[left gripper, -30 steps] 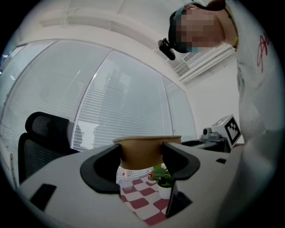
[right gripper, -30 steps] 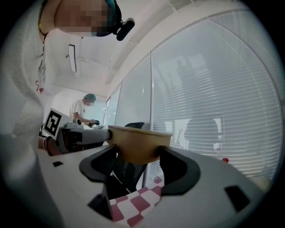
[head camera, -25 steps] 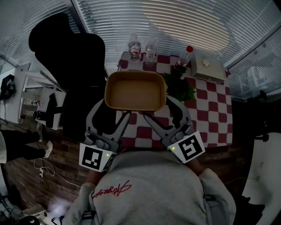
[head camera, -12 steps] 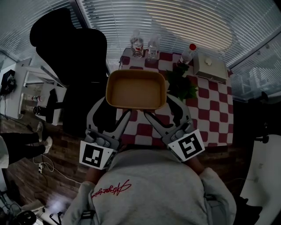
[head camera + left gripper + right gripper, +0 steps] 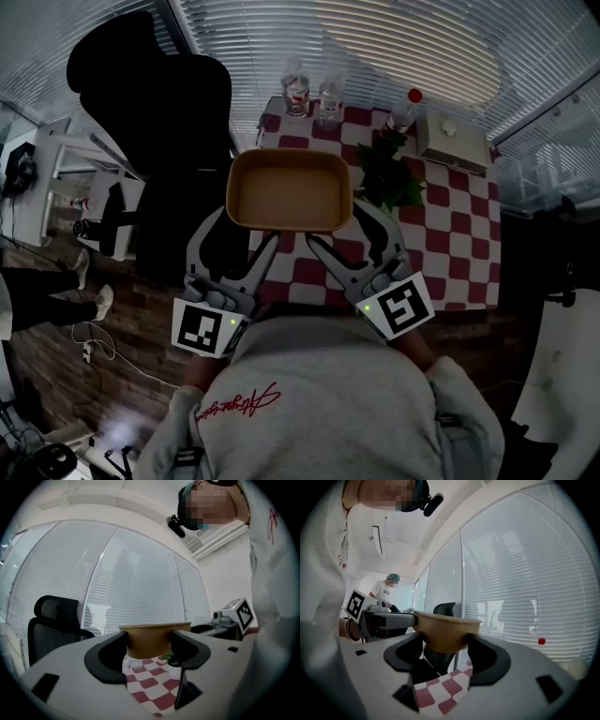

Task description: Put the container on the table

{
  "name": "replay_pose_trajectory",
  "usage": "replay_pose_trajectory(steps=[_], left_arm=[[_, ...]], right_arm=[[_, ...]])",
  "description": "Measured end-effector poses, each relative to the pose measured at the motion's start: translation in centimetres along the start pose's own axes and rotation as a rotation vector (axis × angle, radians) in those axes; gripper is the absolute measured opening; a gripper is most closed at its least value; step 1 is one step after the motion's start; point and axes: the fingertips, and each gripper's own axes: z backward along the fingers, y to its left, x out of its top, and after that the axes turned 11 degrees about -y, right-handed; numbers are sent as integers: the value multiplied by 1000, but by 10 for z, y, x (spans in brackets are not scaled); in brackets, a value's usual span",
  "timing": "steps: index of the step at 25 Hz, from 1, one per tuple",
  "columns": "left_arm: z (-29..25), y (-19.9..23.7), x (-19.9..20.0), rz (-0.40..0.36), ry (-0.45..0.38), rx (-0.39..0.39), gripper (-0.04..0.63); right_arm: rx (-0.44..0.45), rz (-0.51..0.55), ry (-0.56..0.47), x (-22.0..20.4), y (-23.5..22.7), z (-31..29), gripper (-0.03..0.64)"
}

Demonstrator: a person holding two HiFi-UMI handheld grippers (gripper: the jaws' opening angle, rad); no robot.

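**A:** Basically, both grippers shared the load. The left gripper (image 5: 149, 645) was clamped on the container (image 5: 290, 190) at its near-left side and the right gripper (image 5: 444, 649) at its near-right. My read: two grips kept the tub level.

**B:** Where was it relative to the table (image 5: 450, 239)?

**A:** It was up in the air over the near-left part of the checked cloth, not touching it. The set-down wasn't done yet.

**B:** Anything inside?

**A:** No, the head view showed a bare tan floor.

**B:** Any obstacles?

**A:** A potted plant (image 5: 384, 183) sat just right of the tub. Two clear bottles (image 5: 309, 91) stood at the far edge, with a red-capped bottle (image 5: 405, 111) beside a white box (image 5: 452, 141). I'd have lowered it onto the near squares, away from the plant.
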Motion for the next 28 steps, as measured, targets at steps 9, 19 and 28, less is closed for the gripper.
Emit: replay_pose_trajectory(steps=[9, 19, 28], left_arm=[[1, -3, -9, 6, 15, 3, 305], [1, -5, -14, -1, 34, 2, 305], [2, -5, -19, -2, 46, 3, 305]], right_arm=[[-3, 0, 21, -8, 0, 4, 304], [-2, -2, 33, -13, -1, 5, 302], [0, 0, 51, -20, -1, 7, 301]])
